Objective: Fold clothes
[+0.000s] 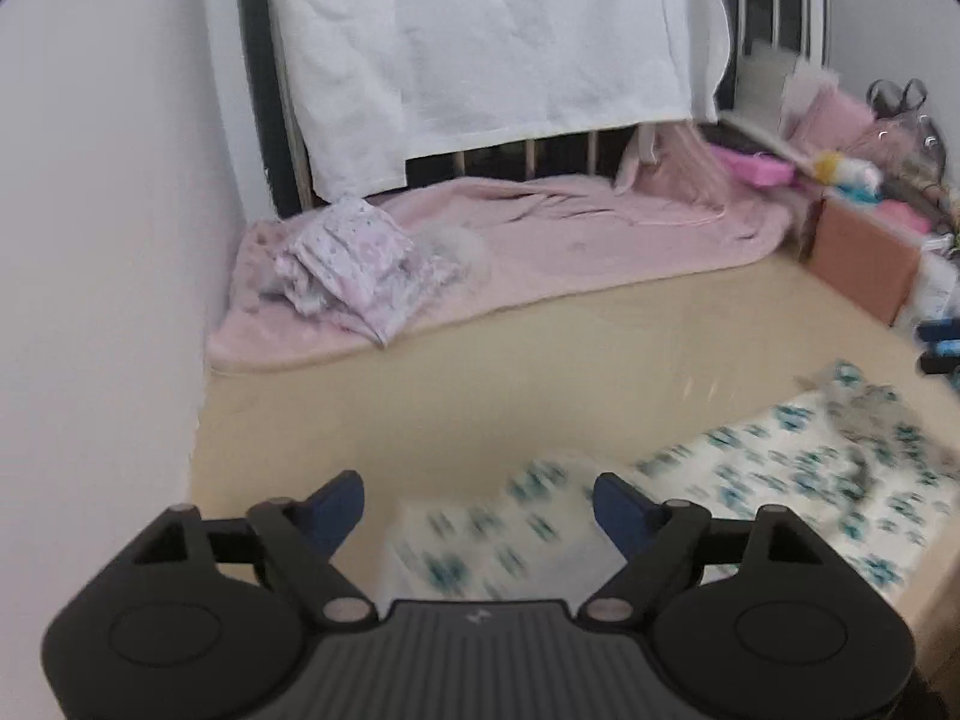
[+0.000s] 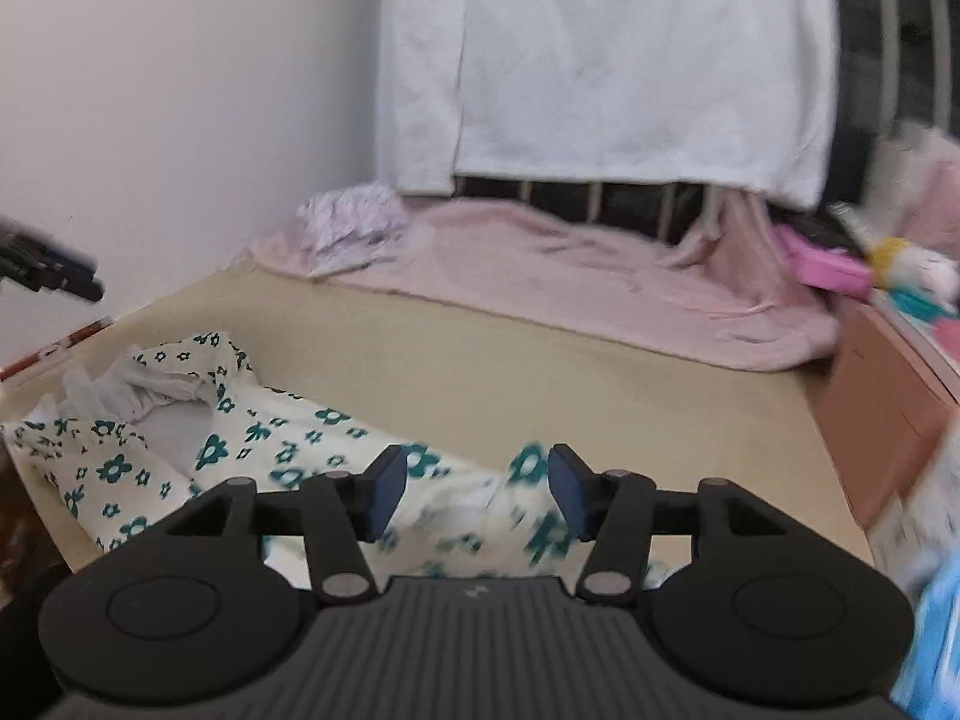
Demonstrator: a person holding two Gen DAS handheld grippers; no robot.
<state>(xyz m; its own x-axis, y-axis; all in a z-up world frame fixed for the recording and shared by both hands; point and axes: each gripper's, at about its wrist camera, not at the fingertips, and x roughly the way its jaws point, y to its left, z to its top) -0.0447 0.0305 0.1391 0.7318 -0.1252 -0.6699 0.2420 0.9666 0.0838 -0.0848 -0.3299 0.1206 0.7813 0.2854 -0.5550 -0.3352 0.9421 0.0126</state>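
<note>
A cream garment with teal flowers (image 1: 750, 480) lies flat on the beige mattress (image 1: 480, 396); in the right wrist view the garment (image 2: 252, 438) stretches from the left edge to under the gripper. My left gripper (image 1: 478, 507) hovers above its near end with jaws wide open, nothing between them. My right gripper (image 2: 477, 489) stands open over the other end, pads clear of the cloth. The right gripper (image 1: 942, 348) shows at the right edge of the left wrist view, and the left gripper (image 2: 54, 276) at the left edge of the right wrist view.
A pink blanket (image 1: 570, 240) covers the far part of the bed, with a crumpled pink-patterned cloth (image 1: 354, 264) on it by the wall. A white sheet (image 1: 480, 54) hangs over the headboard. A pink-brown box (image 1: 864, 258) and toys stand at the right.
</note>
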